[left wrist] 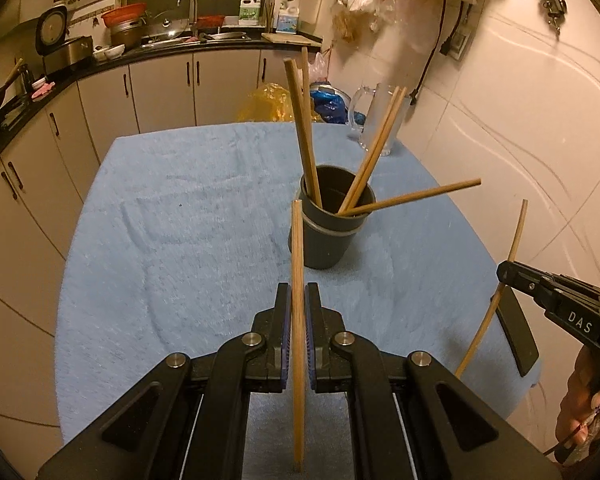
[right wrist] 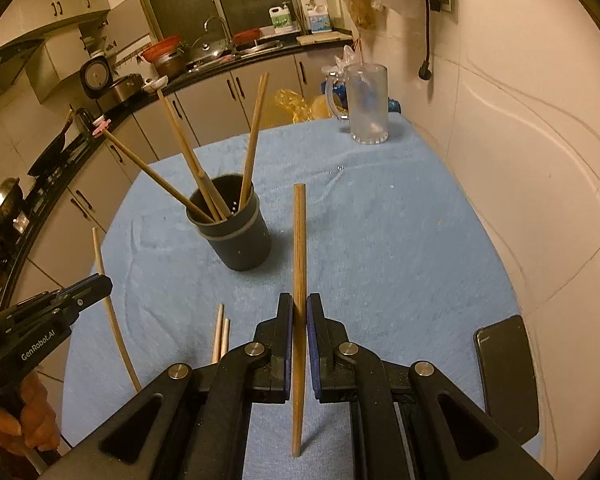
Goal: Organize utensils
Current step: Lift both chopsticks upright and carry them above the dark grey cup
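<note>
Nearest the left wrist view, the left hand-held gripper (left wrist: 298,312) is clamped on a chopstick (left wrist: 298,320) that runs almost upright between its pads, one end below the jaws and the other reaching up in front of the cup. The right hand-held gripper (right wrist: 299,320) does the same with a second chopstick (right wrist: 299,280), pinched near the middle, jaws narrow around the wood. Each hand-held gripper also shows in the other's view, at the frame edge, with its stick above the blue towel (right wrist: 380,240) that covers the desk.

Just left of the right hand-held gripper, two more loose chopsticks (right wrist: 221,336) lie on the towel, half hidden by its body. A dark phone (right wrist: 504,376) lies at the right edge of the desk.

Further out stands the dark cup (right wrist: 236,236), upright near the middle of the towel, already holding several chopsticks that lean outward against its rim. Beyond it, near the far edge, is a frosted glass mug (right wrist: 367,104).

The step in hand looks like carrying: both sticks are gripped and clear of the towel, neither yet over the cup. Next, each stick probably needs its lower end brought above the cup's mouth, into a gap between the leaning sticks, before the jaws let go. Going one at a time would likely keep the two hand-held grippers from crowding the rim.
</note>
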Demonstrator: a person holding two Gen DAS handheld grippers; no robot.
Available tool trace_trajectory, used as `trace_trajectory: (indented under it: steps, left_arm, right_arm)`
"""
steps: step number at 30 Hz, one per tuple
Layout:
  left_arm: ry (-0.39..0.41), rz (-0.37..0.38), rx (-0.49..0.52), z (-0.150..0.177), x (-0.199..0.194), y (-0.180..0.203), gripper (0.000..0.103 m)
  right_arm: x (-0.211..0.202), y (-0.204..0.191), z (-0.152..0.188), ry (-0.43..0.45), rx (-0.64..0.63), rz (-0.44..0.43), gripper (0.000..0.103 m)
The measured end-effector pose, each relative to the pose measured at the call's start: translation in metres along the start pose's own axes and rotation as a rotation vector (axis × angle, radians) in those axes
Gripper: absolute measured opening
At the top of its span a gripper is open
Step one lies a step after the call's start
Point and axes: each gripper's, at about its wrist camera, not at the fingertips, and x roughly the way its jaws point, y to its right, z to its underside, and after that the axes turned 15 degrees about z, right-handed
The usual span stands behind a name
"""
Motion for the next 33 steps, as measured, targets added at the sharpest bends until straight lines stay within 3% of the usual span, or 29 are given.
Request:
trace_trajectory:
  steps: [33]
  left_arm:
    - [0.081,0.008,0.018,-0.026,-0.021,0.013,0.006]
  right_arm:
    - [-0.02,0.025,-0.037,0.089,0.067,-0.018,0.008]
